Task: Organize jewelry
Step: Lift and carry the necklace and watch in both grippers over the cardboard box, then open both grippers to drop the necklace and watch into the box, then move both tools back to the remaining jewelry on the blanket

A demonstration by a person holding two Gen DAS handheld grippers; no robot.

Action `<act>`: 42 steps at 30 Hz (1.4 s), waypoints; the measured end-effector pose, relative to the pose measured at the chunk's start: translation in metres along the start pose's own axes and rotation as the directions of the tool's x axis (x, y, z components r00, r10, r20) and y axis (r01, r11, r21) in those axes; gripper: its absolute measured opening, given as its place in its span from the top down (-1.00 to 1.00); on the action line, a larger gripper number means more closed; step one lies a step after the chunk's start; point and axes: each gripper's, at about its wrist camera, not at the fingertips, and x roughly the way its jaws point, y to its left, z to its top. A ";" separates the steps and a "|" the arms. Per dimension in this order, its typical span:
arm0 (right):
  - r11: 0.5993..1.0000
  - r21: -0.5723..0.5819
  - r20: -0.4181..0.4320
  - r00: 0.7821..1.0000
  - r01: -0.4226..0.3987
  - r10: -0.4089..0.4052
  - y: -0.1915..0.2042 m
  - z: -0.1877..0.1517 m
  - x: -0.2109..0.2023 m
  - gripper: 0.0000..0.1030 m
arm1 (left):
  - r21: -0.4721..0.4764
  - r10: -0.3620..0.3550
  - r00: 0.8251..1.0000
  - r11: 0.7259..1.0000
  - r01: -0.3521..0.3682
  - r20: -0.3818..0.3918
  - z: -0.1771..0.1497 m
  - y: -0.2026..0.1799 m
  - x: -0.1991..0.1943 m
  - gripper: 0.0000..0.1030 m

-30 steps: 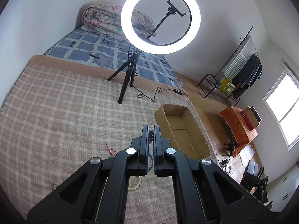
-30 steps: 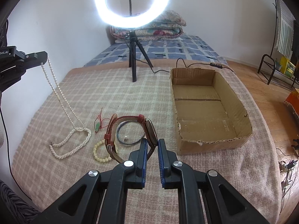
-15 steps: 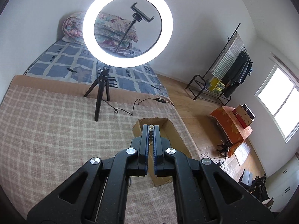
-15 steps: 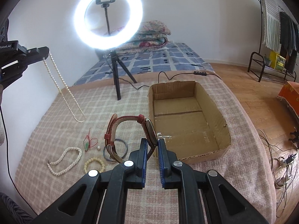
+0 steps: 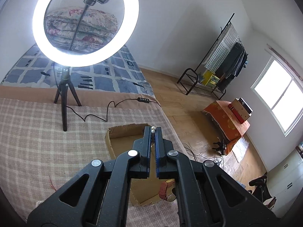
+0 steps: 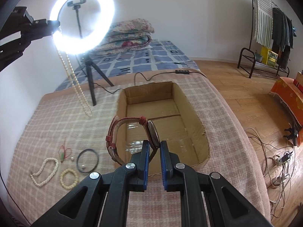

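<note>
Both grippers are up off the bed. The right gripper (image 6: 153,144) has its jaws pinched nearly shut on the wristwatch (image 6: 152,135), gripping it by the edge of the case, so the red woven strap (image 6: 113,132) loops out to the left and the whole thing hangs over the near left part of the cardboard box (image 6: 189,102). The box sits open on the checked blanket (image 6: 47,113), nothing inside it that I can see (just some shiny tape on the bottom).

Over on the left, the left gripper (image 5: 153,130) is clamped tight on the pearl necklace (image 6: 79,87): from its own camera you only see a couple of beads (image 5: 153,128) poking out between the tips, above the far end of the box. From the right-hand camera the long double strand hangs straight down from those tips, crossing in front of the glowing ring light (image 6: 83,19), its lowest loop clear of the blanket and just left of the box's far corner.

Left behind on the blanket, near the left edge: a short white bead strand (image 6: 45,171), a cream bead bracelet (image 6: 69,176), a dark thin bangle (image 6: 87,160) with a small pearl (image 6: 83,168) inside it, a second loose pearl (image 6: 72,158), and a bit of red cord with something green (image 6: 64,152). The ring light's tripod (image 6: 90,79) stands beyond, its cable (image 6: 144,77) trailing right.
</note>
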 end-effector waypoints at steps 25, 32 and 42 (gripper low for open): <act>0.998 0.025 -0.039 0.998 0.057 -0.056 -0.024 -0.001 0.030 -0.19 | 0.037 0.080 0.986 0.996 -0.076 -0.146 -0.022 -0.015 0.102 -0.16; 0.996 0.015 0.005 0.996 0.087 -0.088 -0.018 0.001 0.020 -0.72 | 0.050 0.101 0.983 0.994 -0.094 -0.151 -0.022 -0.014 0.095 -0.22; 0.996 0.016 0.042 0.995 0.088 -0.089 -0.010 0.006 0.006 -0.94 | 0.058 0.159 0.982 0.986 -0.154 -0.101 -0.017 -0.001 0.054 -0.51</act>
